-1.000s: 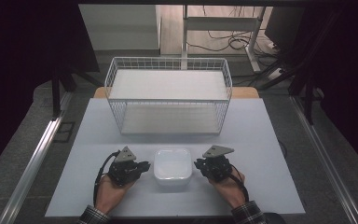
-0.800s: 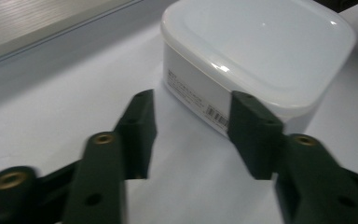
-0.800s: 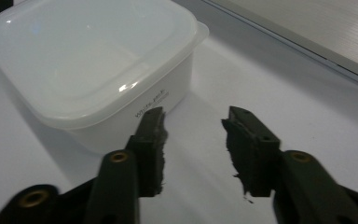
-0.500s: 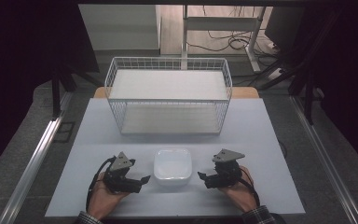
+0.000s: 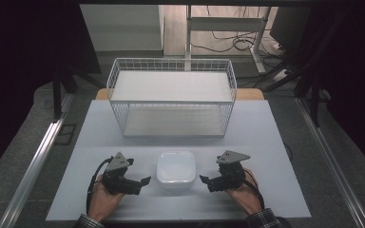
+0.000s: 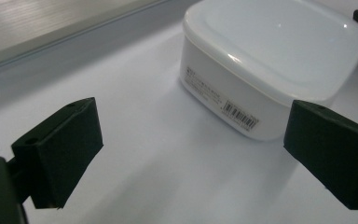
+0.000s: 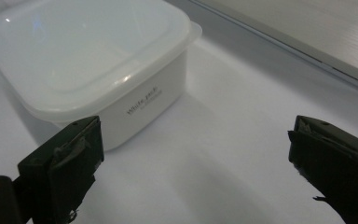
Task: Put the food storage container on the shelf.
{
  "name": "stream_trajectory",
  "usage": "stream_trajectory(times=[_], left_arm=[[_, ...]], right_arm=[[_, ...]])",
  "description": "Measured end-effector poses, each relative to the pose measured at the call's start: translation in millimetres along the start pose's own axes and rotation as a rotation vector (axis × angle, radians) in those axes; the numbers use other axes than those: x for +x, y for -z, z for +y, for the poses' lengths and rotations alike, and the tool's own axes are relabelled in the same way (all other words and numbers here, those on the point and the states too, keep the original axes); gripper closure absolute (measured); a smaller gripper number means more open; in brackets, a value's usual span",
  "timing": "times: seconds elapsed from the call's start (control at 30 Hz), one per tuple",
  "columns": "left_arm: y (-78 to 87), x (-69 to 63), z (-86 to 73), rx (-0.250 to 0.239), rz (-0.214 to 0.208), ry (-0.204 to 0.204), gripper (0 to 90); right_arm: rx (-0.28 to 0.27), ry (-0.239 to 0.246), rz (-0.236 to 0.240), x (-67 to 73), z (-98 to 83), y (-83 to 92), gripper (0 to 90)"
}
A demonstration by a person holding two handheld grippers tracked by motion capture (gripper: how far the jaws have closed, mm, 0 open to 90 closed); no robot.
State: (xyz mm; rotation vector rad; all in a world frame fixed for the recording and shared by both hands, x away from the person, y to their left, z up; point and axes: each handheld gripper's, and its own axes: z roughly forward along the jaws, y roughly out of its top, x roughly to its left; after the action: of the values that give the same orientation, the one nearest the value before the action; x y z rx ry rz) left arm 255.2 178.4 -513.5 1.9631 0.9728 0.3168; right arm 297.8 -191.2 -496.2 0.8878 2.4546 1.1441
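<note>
A white square lidded container (image 5: 176,168) (image 6: 270,56) (image 7: 88,60) sits on the white table near its front edge. My left gripper (image 5: 145,181) (image 6: 191,149) lies just left of it, pointing at its side, jaws wide apart with only bare table between them. My right gripper (image 5: 203,179) (image 7: 196,158) mirrors it on the container's right, also open and holding nothing. Both pairs of jaws have just been opening. Neither gripper touches the container; a small gap shows on each side.
A large white wire basket (image 5: 171,61) stands at the back middle of the table (image 5: 275,137). A metal rail (image 5: 38,156) runs along the floor to the left, and cables lie on the floor behind the basket.
Both grippers' jaws have spread from nearly closed to wide apart. Both hands have eased slightly outward and toward the front edge, away from the container, which stays in place.
</note>
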Motion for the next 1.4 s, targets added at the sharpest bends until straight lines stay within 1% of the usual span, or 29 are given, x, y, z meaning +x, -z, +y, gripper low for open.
stream_trajectory(times=[0.07,0.17,0.23,0.3,0.33,0.4,0.47,0.5,0.6,0.63,0.73,0.8,0.87,0.9,0.97,1.03,1.13,1.17,1.23,1.27,1.3,1.33,1.37,1.4], left_arm=[[0.4,0.1,1.3,-0.017,-0.005,0.003,3.9],[0.5,-1.5,3.7,-0.027,-0.015,-0.006,5.0],[0.1,-2.2,5.5,-0.025,-0.037,-0.003,7.2],[0.0,-3.3,7.0,-0.042,-0.053,-0.003,7.4],[-0.3,-3.7,8.2,-0.044,-0.061,-0.003,7.9],[-0.8,-4.9,10.3,-0.055,-0.06,-0.009,7.6],[-2.0,-5.4,12.6,-0.064,-0.076,-0.002,5.8],[-2.3,-5.8,14.0,-0.064,-0.08,0.001,5.8],[-3.8,-6.4,18.4,-0.05,-0.074,-0.007,5.5],[-4.6,-6.2,20.0,-0.042,-0.073,0.0,5.0],[-7.4,-4.7,24.7,-0.027,-0.102,0.028,4.5],[-10.3,-4.7,28.3,-0.017,-0.126,0.033,2.9],[-14.2,-6.3,32.4,-0.002,-0.145,0.026,2.7],[-16.7,-7.6,34.6,0.01,-0.148,0.014,2.7],[-22.5,-10.5,38.9,0.03,-0.155,-0.007,2.6],[-28.9,-12.7,42.9,0.052,-0.165,-0.016,2.4],[-37.5,-14.8,46.9,0.086,-0.158,-0.036,3.1],[-40.2,-14.6,47.2,0.096,-0.153,-0.034,3.4],[-44.3,-12.6,45.7,0.108,-0.158,-0.014,5.6],[-46.1,-11.3,44.0,0.114,-0.166,0.003,6.8],[-47.7,-9.6,42.0,0.111,-0.181,0.028,8.4],[-48.1,-6.9,40.5,0.109,-0.213,0.053,10.5],[-48.3,-5.2,39.1,0.106,-0.246,0.074,15.0],[-48.1,-4.6,38.1,0.104,-0.252,0.085,18.8]], right_arm=[[-0.01,-0.002,0.013,0.4,2.0,0.9,3.0],[-0.027,-0.006,0.026,2.2,5.7,1.3,3.0],[-0.043,-0.02,0.043,3.5,8.0,0.5,3.0],[-0.047,-0.036,0.058,4.4,10.6,-0.9,3.5],[-0.046,-0.037,0.069,5.0,12.1,-1.5,3.7],[-0.052,-0.029,0.079,6.7,15.4,-2.7,4.0],[-0.054,-0.017,0.084,9.4,21.6,-5.2,4.5],[-0.054,-0.017,0.084,9.4,21.6,-5.2,4.5],[-0.053,-0.024,0.093,11.9,27.0,-8.1,4.7],[-0.052,-0.026,0.09,12.9,28.5,-9.0,4.9],[-0.044,-0.036,0.086,15.5,32.4,-11.7,4.3],[-0.039,-0.04,0.09,16.7,35.2,-13.9,2.2],[-0.02,-0.044,0.096,18.9,40.1,-16.8,0.9],[-0.02,-0.044,0.096,18.9,40.1,-16.8,0.9],[0.005,-0.029,0.097,20.6,43.5,-19.5,0.3],[0.027,-0.024,0.118,22.3,47.0,-22.4,0.1],[0.059,-0.019,0.13,24.0,50.4,-27.9,0.0],[0.073,-0.02,0.128,24.1,50.9,-29.8,0.3],[0.089,-0.03,0.12,23.3,49.6,-32.6,3.7],[0.096,-0.04,0.115,22.0,48.0,-33.9,5.2],[0.098,-0.056,0.122,20.0,46.0,-35.1,6.3],[0.098,-0.095,0.147,17.5,44.1,-35.6,9.8],[0.102,-0.128,0.179,14.9,42.6,-36.2,13.6],[0.109,-0.161,0.207,12.9,41.8,-36.3,17.3]])
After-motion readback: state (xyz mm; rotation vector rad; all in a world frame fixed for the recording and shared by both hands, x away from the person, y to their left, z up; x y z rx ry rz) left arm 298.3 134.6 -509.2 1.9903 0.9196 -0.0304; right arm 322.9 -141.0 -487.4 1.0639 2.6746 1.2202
